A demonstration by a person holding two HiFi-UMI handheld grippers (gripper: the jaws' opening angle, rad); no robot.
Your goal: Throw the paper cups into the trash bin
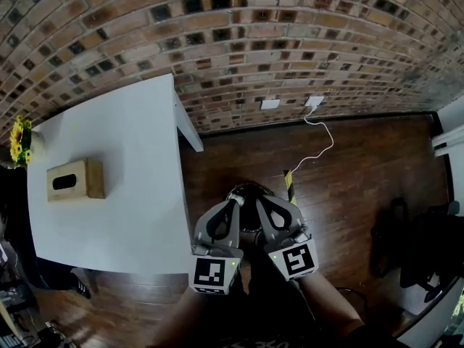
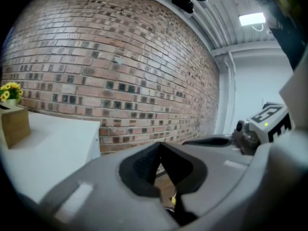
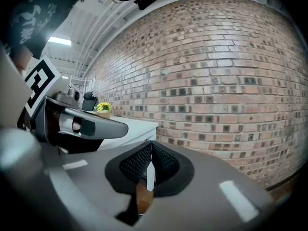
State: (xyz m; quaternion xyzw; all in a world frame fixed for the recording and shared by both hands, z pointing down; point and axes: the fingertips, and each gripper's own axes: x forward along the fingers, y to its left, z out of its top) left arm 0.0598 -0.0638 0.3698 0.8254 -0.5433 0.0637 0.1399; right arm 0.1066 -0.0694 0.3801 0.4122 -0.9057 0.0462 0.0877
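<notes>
No paper cup shows in any view. Both grippers are held side by side low in the head view, over the wooden floor. The left gripper [image 1: 235,200] [image 2: 160,146] has its jaws closed tip to tip, with nothing between them. The right gripper [image 1: 259,200] [image 3: 151,143] is shut too, pads pressed together and empty. Just past their tips a dark round container [image 1: 250,190], apparently the trash bin, stands on the floor, mostly hidden by the jaws. Each gripper view shows the other gripper beside it.
A white table [image 1: 123,158] stands to the left with a wooden tissue box [image 1: 75,179] and yellow flowers [image 1: 18,140] on it. A brick wall [image 1: 290,42] runs behind. A white cable [image 1: 321,142] trails across the floor. Dark items [image 1: 413,245] sit at the right.
</notes>
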